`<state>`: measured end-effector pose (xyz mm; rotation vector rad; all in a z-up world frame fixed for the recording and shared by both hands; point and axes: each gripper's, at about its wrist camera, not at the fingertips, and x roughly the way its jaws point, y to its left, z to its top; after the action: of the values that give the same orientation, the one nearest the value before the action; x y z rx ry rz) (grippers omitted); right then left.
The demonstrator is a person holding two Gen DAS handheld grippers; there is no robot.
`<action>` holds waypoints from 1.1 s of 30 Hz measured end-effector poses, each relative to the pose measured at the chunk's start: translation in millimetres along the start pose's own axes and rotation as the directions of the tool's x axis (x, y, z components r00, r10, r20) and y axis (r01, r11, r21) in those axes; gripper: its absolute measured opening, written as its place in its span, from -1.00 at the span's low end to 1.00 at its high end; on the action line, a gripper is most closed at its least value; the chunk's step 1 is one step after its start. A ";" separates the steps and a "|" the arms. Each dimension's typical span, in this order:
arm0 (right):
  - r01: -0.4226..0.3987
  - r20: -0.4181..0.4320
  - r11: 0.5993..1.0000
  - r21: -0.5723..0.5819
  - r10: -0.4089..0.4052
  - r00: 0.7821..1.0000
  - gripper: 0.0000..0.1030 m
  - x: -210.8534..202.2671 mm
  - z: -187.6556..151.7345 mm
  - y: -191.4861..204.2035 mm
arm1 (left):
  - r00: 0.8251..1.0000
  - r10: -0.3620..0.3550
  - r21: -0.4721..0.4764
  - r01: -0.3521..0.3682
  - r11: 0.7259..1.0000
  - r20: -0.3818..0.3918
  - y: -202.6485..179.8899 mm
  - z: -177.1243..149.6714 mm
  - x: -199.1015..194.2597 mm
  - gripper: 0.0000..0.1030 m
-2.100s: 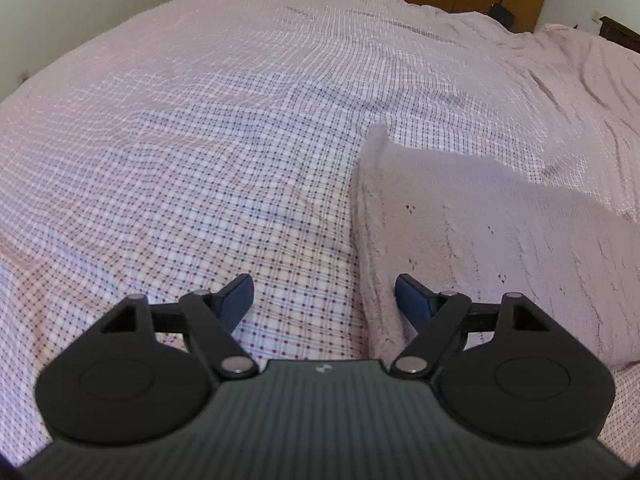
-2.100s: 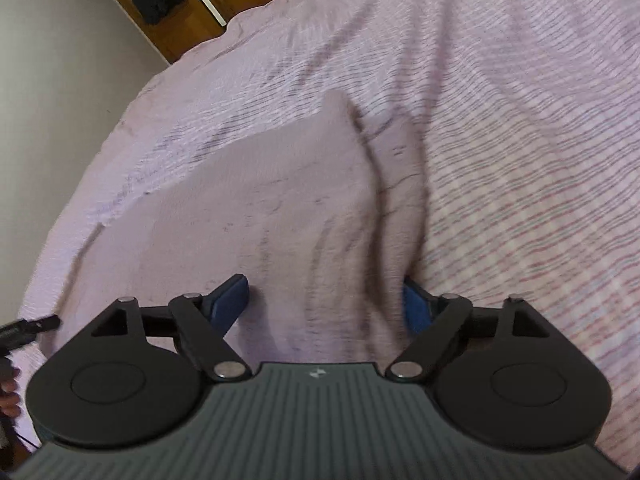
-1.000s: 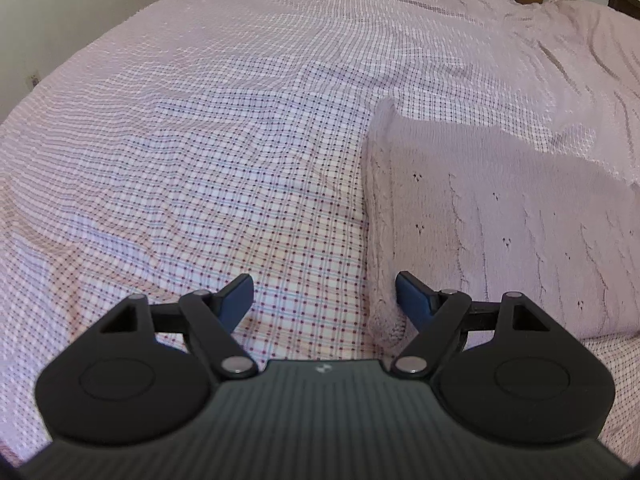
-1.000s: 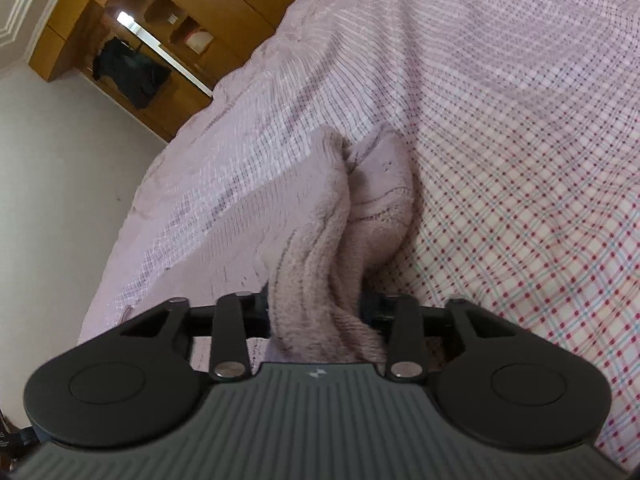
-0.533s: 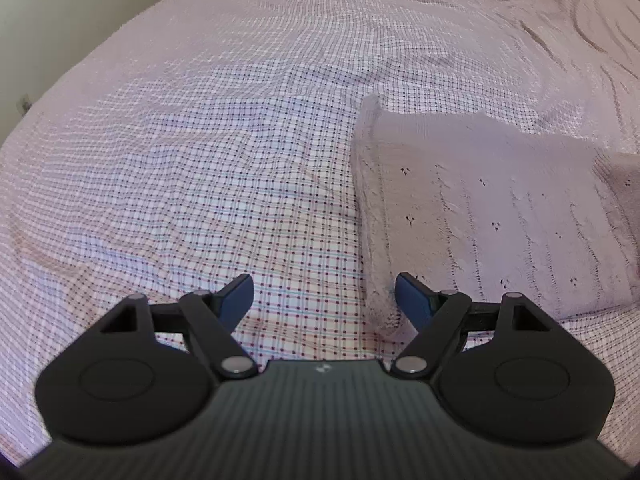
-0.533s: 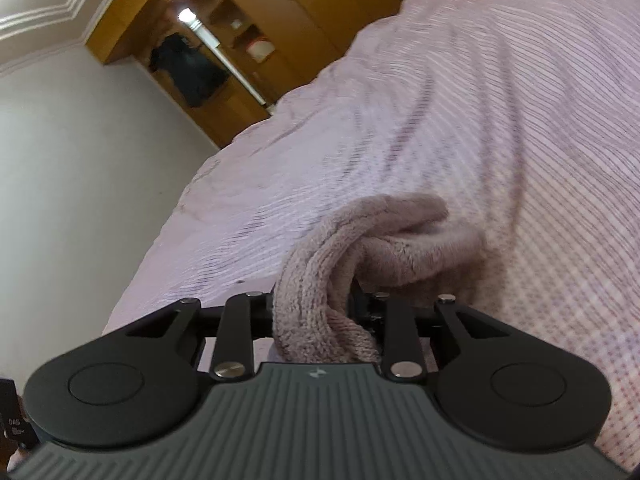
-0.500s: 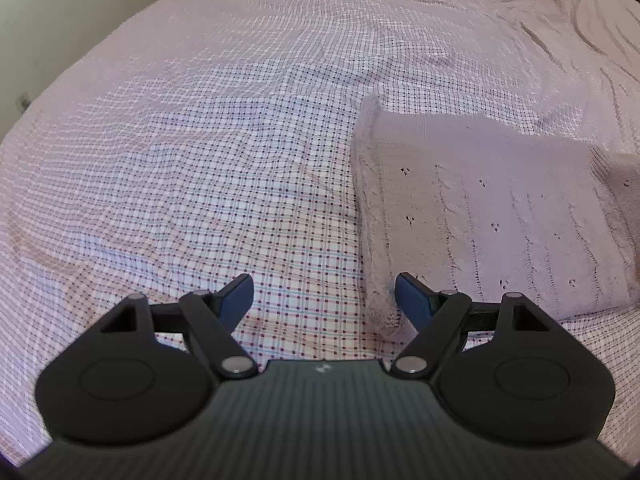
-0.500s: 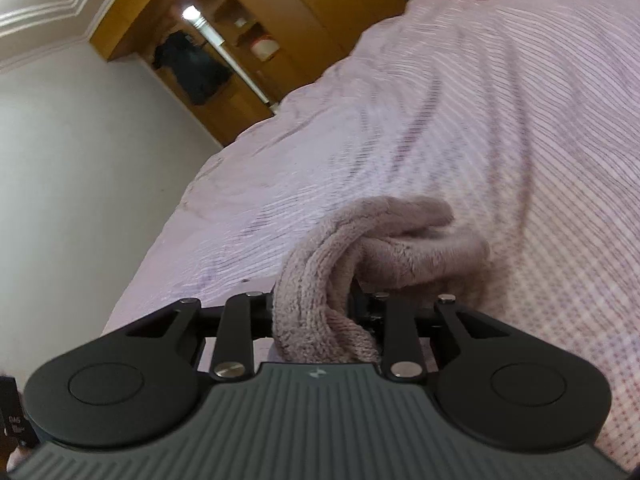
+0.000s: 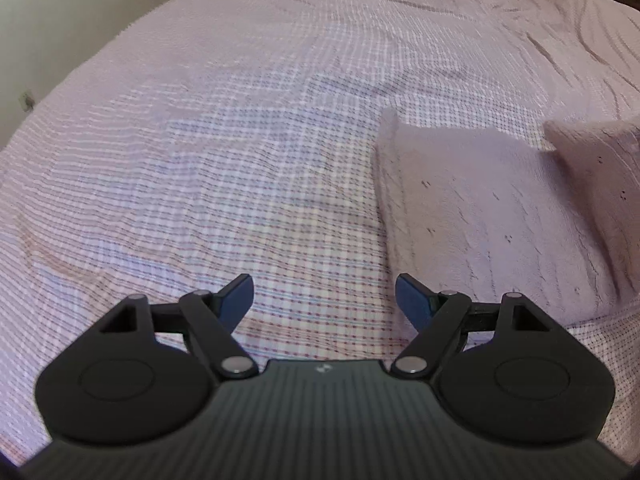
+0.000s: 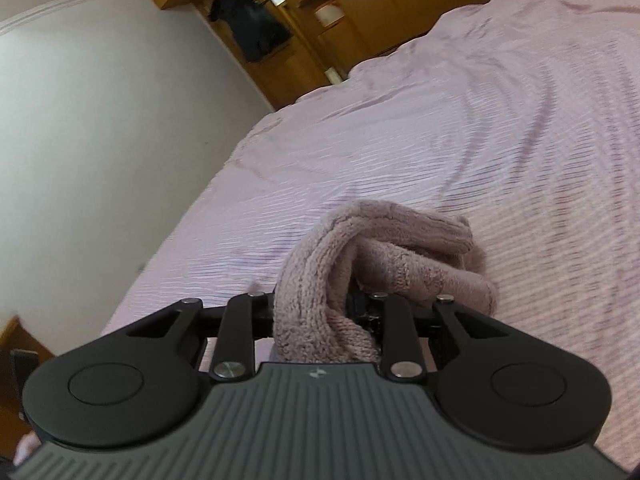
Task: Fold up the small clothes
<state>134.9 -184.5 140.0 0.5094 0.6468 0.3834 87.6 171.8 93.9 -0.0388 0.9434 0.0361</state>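
A small pink knitted garment [image 9: 488,208] lies on the checked bedsheet [image 9: 240,140], with its right part [image 9: 596,168] lifted and curling over the flat part. My left gripper [image 9: 324,300] hovers open over the sheet, and its right fingertip sits just beside the garment's near left corner. In the right wrist view my right gripper [image 10: 324,312] is shut on a bunched edge of the same garment [image 10: 360,264], held up above the bed. The knit hides its pads.
The bed runs far to the left and back. A white wall [image 10: 100,140] stands to the left of it, and a wooden wardrobe [image 10: 320,20] with a dark piece of clothing [image 10: 248,24] hanging in it stands at the back. Wrinkled bedding [image 9: 580,40] lies at the far right.
My right gripper has risen with the garment's edge, so the wall and wardrobe now fill more of its view. In the left view the garment's right side has lifted and folds leftward. The left gripper has barely moved.
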 end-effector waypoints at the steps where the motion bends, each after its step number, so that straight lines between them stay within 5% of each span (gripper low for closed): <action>1: -0.014 -0.006 1.000 -0.005 0.014 1.000 -0.46 3.6 0.2 7.4 | 1.000 0.001 -0.004 -0.001 1.000 0.005 3.0 1.0 -1.6 0.54; 8: -0.075 -0.096 0.993 -0.087 0.067 0.993 -0.47 41.8 -16.9 67.3 | 1.000 0.013 -0.046 -0.012 0.999 0.011 22.0 2.2 -1.9 0.53; 17: -0.013 -0.234 0.972 -0.235 -0.044 0.971 -0.44 106.0 -73.0 112.4 | 1.000 -0.005 -0.066 0.006 0.998 0.005 30.4 -3.9 3.3 0.54; 19: -0.008 -0.237 0.955 -0.296 -0.065 0.969 -0.24 111.2 -79.0 122.5 | 1.000 -0.009 -0.065 0.009 0.998 0.012 31.9 -4.2 2.0 0.54; 23: -0.060 -0.240 0.937 -0.345 -0.026 0.970 0.03 107.0 -85.0 136.2 | 0.999 -0.023 -0.066 0.025 0.998 0.037 33.9 -4.5 -4.6 0.54; 33: -0.150 -0.195 0.956 -0.250 0.103 0.975 0.08 60.8 -69.9 113.8 | 0.991 -0.081 -0.046 0.086 0.995 0.105 17.4 4.8 -18.5 0.54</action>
<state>113.7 -39.8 127.2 0.2636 0.7265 0.6336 79.8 189.2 111.5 -0.1216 0.8374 -0.0154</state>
